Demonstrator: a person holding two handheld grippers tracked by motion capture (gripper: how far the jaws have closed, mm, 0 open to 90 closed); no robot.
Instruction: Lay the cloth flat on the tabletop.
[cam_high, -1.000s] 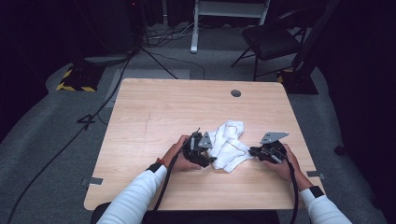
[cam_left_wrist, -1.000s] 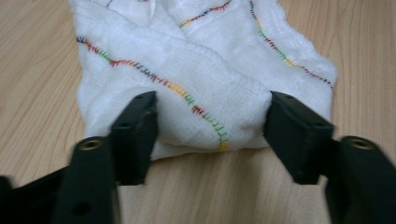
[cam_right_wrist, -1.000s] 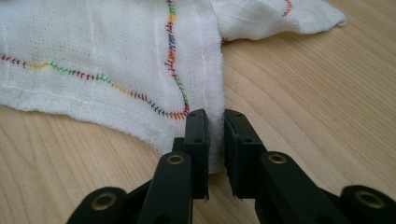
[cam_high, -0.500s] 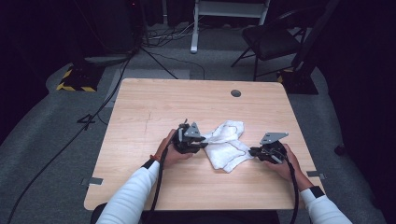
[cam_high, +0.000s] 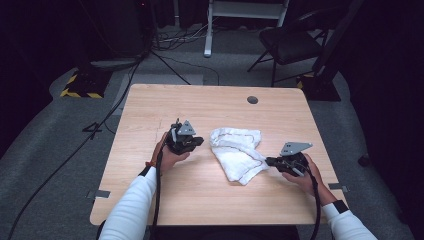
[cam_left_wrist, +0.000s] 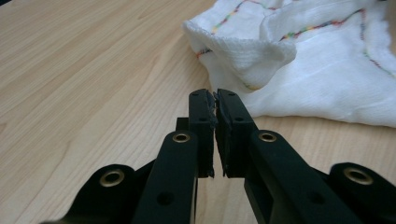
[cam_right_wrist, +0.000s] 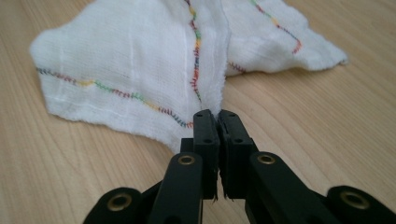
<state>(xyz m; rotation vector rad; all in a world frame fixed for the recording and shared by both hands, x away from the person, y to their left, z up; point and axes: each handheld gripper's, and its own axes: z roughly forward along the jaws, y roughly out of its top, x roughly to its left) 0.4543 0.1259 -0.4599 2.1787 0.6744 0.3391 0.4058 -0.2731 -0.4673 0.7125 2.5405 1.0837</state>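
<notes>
Your left gripper (cam_high: 192, 140) has just been closing, and its jaws now meet on nothing. The cloth (cam_high: 237, 152) lies crumpled on the bench (cam_high: 200, 195), just ahead of this gripper's tips and apart from them; in the left gripper view a folded corner of the cloth (cam_left_wrist: 261, 53) rises just beyond the jaws. Your right gripper (cam_high: 272, 161) is clamped on the cloth's near edge, where the coloured stitching (cam_right_wrist: 196, 60) runs into the jaws.
</notes>
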